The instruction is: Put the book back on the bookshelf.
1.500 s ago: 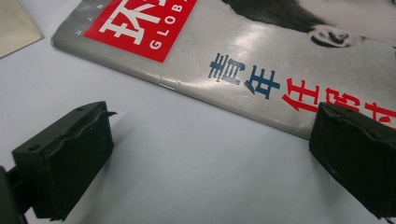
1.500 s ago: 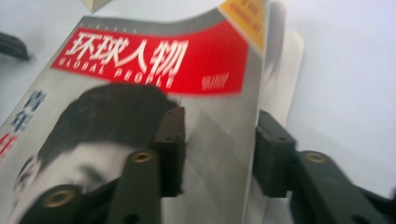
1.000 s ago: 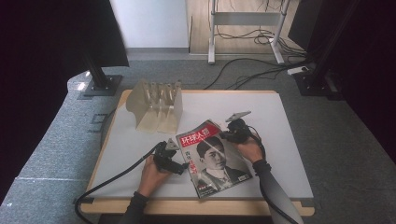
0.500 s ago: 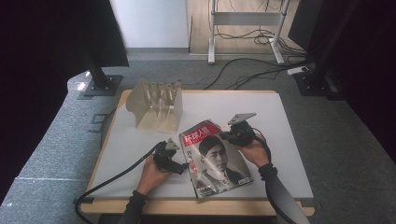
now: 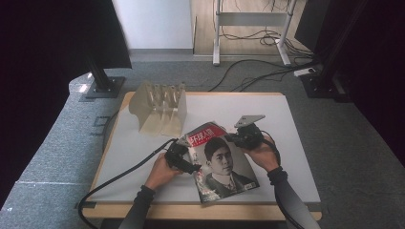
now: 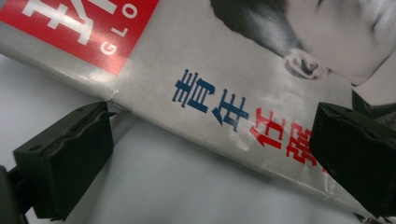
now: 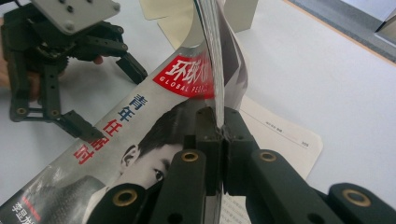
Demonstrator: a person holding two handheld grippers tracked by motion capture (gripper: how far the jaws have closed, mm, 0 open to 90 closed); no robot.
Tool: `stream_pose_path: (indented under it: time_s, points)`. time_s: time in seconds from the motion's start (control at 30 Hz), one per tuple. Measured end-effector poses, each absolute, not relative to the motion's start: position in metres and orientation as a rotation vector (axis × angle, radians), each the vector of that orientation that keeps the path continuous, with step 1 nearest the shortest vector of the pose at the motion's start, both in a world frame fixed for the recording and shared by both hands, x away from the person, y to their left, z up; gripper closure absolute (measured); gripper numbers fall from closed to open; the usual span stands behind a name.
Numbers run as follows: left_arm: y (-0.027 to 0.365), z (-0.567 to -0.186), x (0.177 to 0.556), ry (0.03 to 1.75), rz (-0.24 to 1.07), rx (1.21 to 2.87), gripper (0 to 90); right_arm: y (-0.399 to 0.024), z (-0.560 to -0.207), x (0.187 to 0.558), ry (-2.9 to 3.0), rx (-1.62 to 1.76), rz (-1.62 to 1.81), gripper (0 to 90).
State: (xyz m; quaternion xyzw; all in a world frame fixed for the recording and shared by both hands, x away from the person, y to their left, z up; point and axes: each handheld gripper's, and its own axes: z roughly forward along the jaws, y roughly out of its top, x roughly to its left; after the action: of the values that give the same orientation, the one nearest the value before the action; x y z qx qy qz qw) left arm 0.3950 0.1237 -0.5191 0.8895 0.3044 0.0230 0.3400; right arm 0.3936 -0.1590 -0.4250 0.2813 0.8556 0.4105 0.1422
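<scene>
On the near half of the white tabletop (image 5: pixel 296 143) lay a magazine (image 5: pixel 222 164) with a red title block and a portrait on its cover, turned a little askew so its far corner pointed toward the middle of the tabletop. At its left edge the left gripper (image 5: pixel 184 160), held in the person's left hand (image 5: pixel 160 171), had its fingers (image 6: pixel 70 158) spread wide apart, one on each side of the magazine's spine edge without closing on it; in the left gripper view the spine ran diagonally between them, one finger resting on the bare tabletop, the other over the cover. At the magazine's far right edge the right gripper (image 5: pixel 237 138), held in the right hand (image 5: pixel 262 155), had its fingers (image 7: pixel 208 140) clenched on the cover's edge, and in the right gripper view the cover curled up from the pages, showing a printed page (image 7: pixel 280 140) beneath. Farther off, at the far left of the tabletop, stood a beige slotted rack (image 5: pixel 160 107), well apart from the magazine. A black cable (image 5: pixel 114 179) trailed from the left gripper off the near left edge.
</scene>
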Motion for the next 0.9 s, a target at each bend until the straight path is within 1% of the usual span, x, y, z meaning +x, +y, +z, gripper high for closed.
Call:
stream_pose_path:
  time_s: [0.3,0.37,0.47,0.57,0.77,0.9]
  points:
    - [0.123,-0.512,0.403,0.761,-0.001,2.276,0.1,-0.160,-0.411,0.387,2.454,0.768,1.222,86.2]
    - [0.123,-0.509,0.404,0.752,0.007,2.274,0.8,-0.160,-0.406,0.385,2.446,0.759,1.228,86.2]
    - [0.126,-0.502,0.408,0.758,-0.006,2.215,1.7,-0.162,-0.400,0.384,2.428,0.744,1.250,86.2]
    - [0.128,-0.492,0.411,0.754,0.020,2.179,4.1,-0.165,-0.394,0.383,2.409,0.743,1.274,86.2]
    - [0.122,-0.471,0.411,0.723,0.107,2.188,8.0,-0.174,-0.384,0.382,2.366,0.745,1.302,86.1]
    - [0.120,-0.457,0.412,0.717,0.121,2.170,13.3,-0.179,-0.376,0.380,2.343,0.738,1.320,86.1]
